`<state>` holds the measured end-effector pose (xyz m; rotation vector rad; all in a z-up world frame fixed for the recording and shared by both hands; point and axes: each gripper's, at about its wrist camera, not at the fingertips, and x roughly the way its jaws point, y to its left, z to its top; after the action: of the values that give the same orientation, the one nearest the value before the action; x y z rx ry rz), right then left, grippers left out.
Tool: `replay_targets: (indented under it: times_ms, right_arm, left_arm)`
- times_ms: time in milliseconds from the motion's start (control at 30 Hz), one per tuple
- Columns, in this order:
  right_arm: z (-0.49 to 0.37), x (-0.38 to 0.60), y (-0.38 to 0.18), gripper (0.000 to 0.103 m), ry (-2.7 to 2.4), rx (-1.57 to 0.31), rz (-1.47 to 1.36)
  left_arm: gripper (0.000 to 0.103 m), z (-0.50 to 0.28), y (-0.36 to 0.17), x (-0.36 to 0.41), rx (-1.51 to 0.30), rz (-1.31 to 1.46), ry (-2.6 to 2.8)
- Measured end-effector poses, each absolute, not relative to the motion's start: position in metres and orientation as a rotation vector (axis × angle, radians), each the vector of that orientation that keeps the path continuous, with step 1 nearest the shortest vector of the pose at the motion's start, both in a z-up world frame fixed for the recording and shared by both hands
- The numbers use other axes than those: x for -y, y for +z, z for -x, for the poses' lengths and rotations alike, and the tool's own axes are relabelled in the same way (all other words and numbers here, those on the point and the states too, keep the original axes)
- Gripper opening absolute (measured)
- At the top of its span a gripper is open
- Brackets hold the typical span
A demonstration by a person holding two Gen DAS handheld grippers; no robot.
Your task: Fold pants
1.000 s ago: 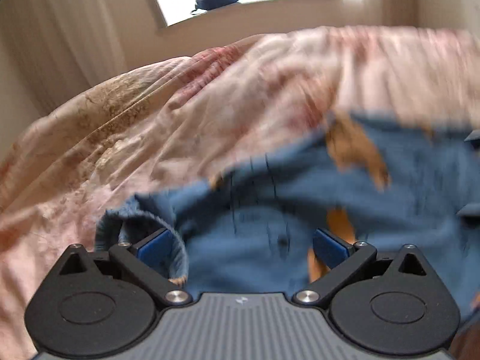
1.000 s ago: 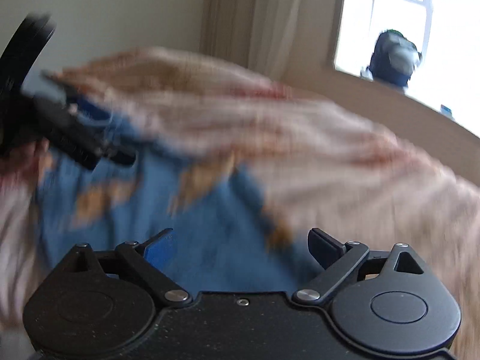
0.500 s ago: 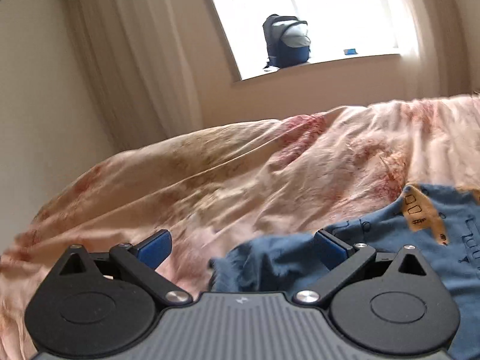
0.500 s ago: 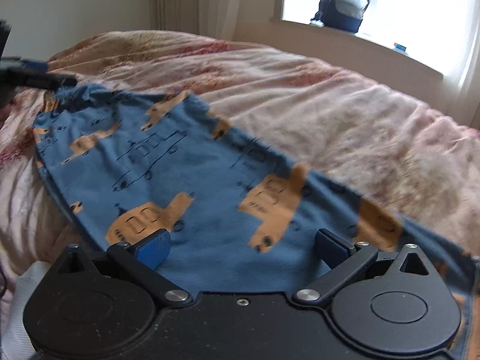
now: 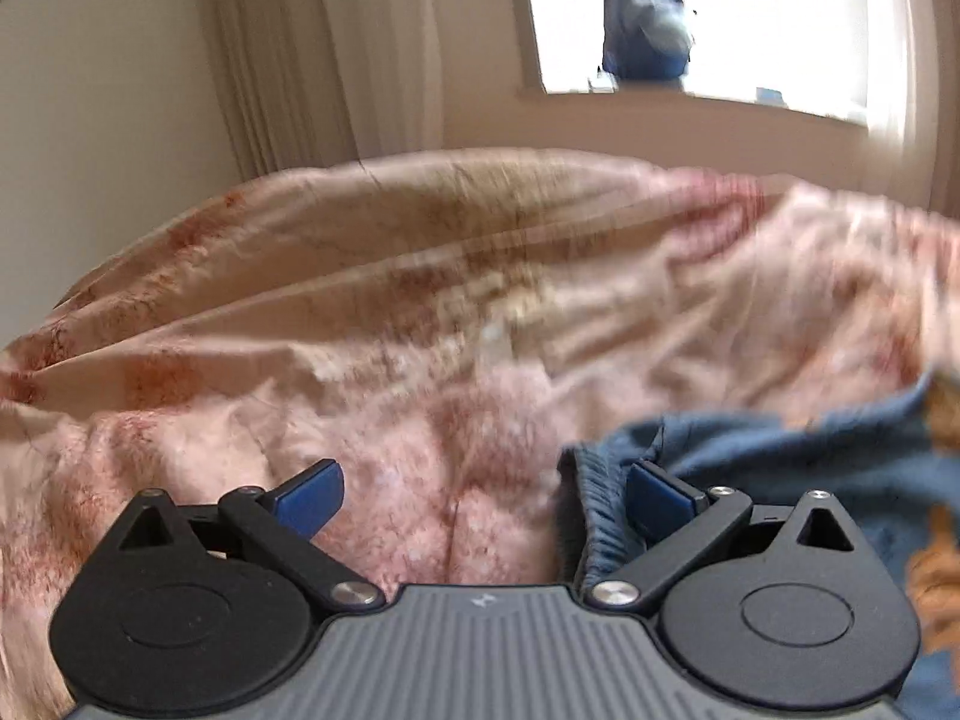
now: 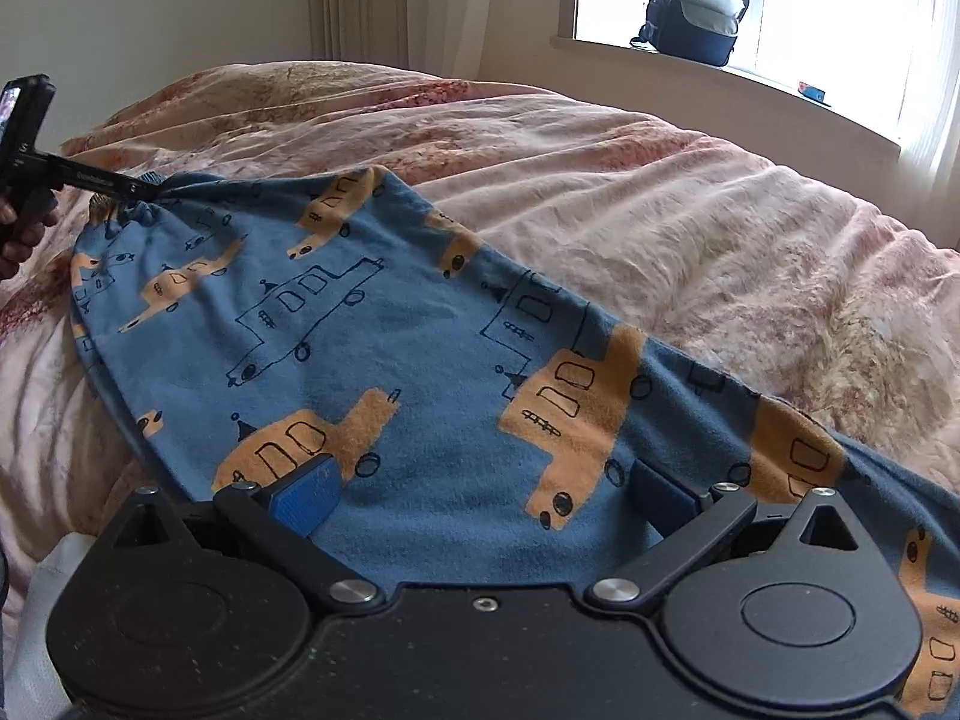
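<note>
Blue pants (image 6: 420,324) printed with orange and outlined cars lie spread across the pink bedspread (image 6: 660,192). My right gripper (image 6: 483,480) hovers open over the near part of the pants, with the cloth flat beneath its fingers and not pinched. My left gripper (image 5: 483,480) is also open. The pants' gathered waistband (image 5: 594,516) lies against the inner side of its right finger, and bare bedspread (image 5: 420,360) shows between the jaws. In the right wrist view the left gripper's finger (image 6: 96,180) meets the bunched waistband corner at the far left.
The rumpled pink bedspread fills both views. A hand (image 6: 21,234) holds the left gripper at the left edge. A backpack (image 6: 696,6) sits on the windowsill behind the bed, beside a curtain (image 6: 372,0). White cloth (image 6: 42,588) shows at the lower left.
The left gripper has swung left and rolled, so the pants moved from between its jaws to its right finger. The right view has settled, with the pants spread flat.
</note>
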<state>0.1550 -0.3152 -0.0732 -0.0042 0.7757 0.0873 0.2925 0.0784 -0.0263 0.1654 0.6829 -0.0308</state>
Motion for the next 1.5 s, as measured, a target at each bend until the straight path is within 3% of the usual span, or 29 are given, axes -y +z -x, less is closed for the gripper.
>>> replay_targets:
  times_ms: [100, 267, 333, 533, 700, 900, 1067, 1267, 1500]
  right_arm:
    - [-0.152, 0.316, -0.073, 0.102, 0.091, -0.775, 0.0]
    - [-0.152, 0.316, -0.073, 0.102, 0.091, -0.774, -0.002]
    - [-0.151, 0.316, -0.073, 0.102, 0.09, -0.774, -0.002]
    - [-0.147, 0.32, -0.071, 0.102, 0.071, -0.75, -0.016]
    - [-0.142, 0.323, -0.068, 0.102, 0.021, -0.69, -0.021]
    - [-0.136, 0.338, -0.062, 0.102, -0.153, -0.712, -0.066]
    - [-0.1, 0.363, -0.06, 0.102, -0.391, -0.738, -0.155]
    - [-0.029, 0.392, -0.043, 0.102, -0.576, -0.585, -0.368]
    - [0.011, 0.431, -0.066, 0.101, -0.694, -0.528, -0.652]
  left_arm:
    - [0.103, -0.292, -0.026, -0.086, -0.69, -0.135, 0.012]
    - [0.102, -0.31, -0.059, -0.069, -0.795, -0.401, 0.192]
    - [0.102, -0.31, -0.055, -0.074, -0.797, -0.367, 0.235]
    - [0.103, -0.289, -0.013, -0.07, -0.599, -0.161, 0.211]
    - [0.103, -0.293, -0.012, 0.012, -0.578, -0.219, -0.075]
    - [0.103, -0.304, -0.073, 0.112, -0.643, -0.533, -0.16]
    - [0.103, -0.302, -0.07, 0.108, -0.648, -0.461, -0.125]
    - [0.103, -0.274, -0.03, 0.172, -0.501, -0.476, -0.308]
    - [0.103, -0.268, -0.035, 0.289, -0.713, -0.292, -0.753]
